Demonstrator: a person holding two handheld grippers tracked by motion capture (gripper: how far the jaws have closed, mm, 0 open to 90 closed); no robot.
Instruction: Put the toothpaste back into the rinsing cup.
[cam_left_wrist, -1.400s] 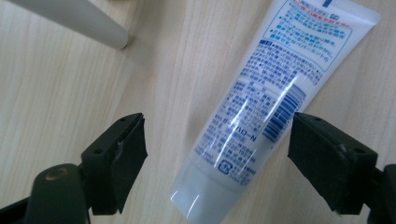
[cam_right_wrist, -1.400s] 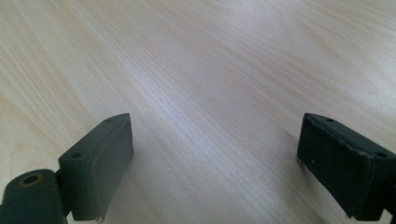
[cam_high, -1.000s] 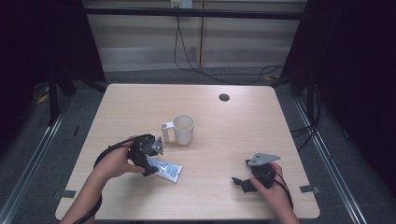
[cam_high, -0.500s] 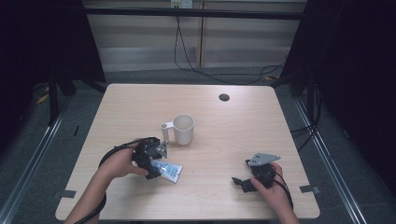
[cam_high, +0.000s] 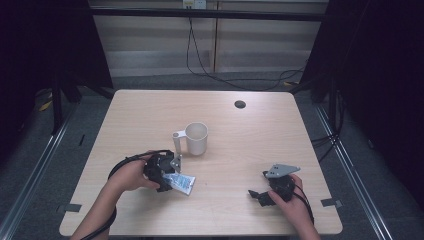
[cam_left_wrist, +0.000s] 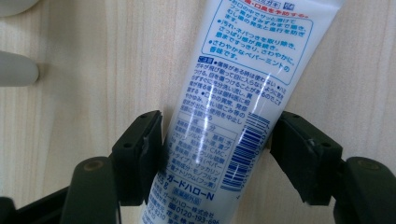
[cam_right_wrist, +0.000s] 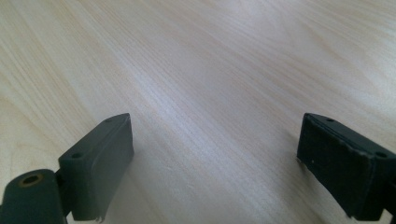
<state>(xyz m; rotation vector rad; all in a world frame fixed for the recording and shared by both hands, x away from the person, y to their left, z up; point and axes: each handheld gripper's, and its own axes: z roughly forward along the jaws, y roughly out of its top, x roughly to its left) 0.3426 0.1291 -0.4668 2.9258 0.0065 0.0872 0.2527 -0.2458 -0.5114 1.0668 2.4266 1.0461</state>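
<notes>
the left gripper, at the table's near left, has just been closing its jaws across a toothpaste tube, both pads touching; its long axis runs away between them. the right gripper gapes open, well apart.

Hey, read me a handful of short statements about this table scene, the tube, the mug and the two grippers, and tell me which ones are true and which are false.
1. The white plastic tube with blue print lies between the left gripper's jaws. True; those jaws have just been closing and now press on its sides.
2. The white ceramic mug lies tipped on its side. False: it stands upright on the light wooden table, its mouth facing up.
3. The right gripper holds a spoon. False: its jaws stand wide apart over bare wood with nothing between them.
4. The mug stands farther from the person than the tube. True.
5. A small dark round spot sits near the table's far edge. True.
</notes>
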